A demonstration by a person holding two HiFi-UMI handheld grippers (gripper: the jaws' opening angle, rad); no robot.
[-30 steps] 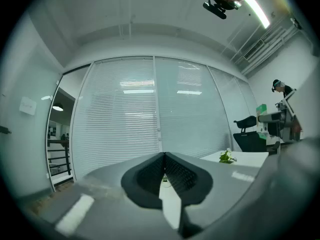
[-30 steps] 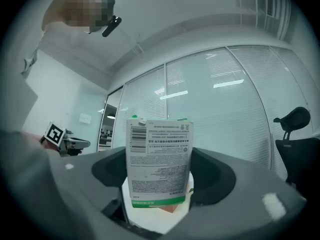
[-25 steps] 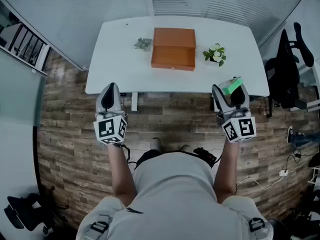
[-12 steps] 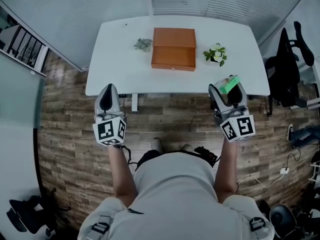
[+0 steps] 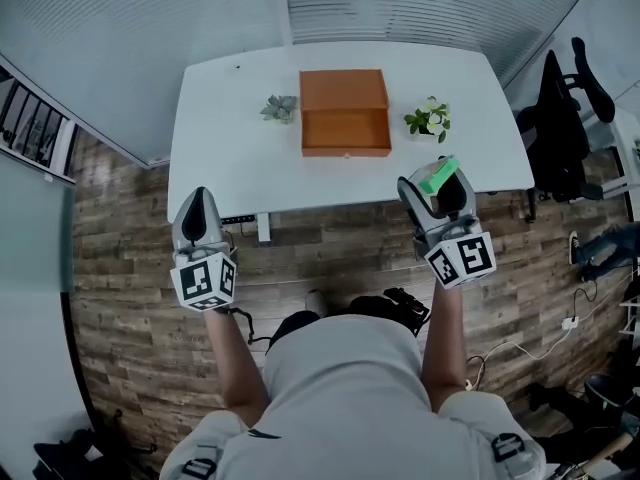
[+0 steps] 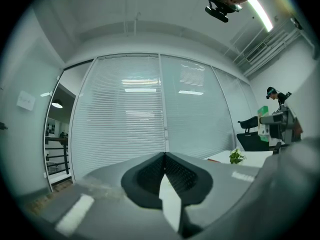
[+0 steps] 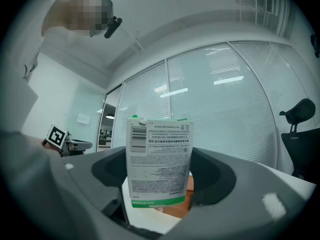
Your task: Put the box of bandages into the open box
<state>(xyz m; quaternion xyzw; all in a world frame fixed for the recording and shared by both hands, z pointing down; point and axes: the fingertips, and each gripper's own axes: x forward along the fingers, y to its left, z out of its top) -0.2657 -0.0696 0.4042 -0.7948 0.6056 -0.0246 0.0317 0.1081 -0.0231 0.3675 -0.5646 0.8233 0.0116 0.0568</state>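
An orange open box (image 5: 345, 112) lies at the middle of the white table (image 5: 220, 158), its lid folded back toward the far side. My right gripper (image 5: 437, 186) is at the table's near right edge, shut on a green and white box of bandages (image 5: 438, 174). In the right gripper view the bandage box (image 7: 159, 160) stands upright between the jaws, its printed back facing the camera. My left gripper (image 5: 201, 218) hangs over the wooden floor, just off the table's near left edge. Its jaws meet with nothing between them, as the left gripper view (image 6: 164, 173) shows.
A small grey-green succulent (image 5: 278, 107) sits left of the orange box. A leafy plant with white flowers (image 5: 429, 120) sits right of it. A black office chair (image 5: 563, 118) stands beyond the table's right end. Cables (image 5: 520, 353) lie on the floor at right.
Both grippers have come closer to the table. The right one, still holding the bandage box, now reaches over the near edge; the left one has dropped lower and further left in the head view.
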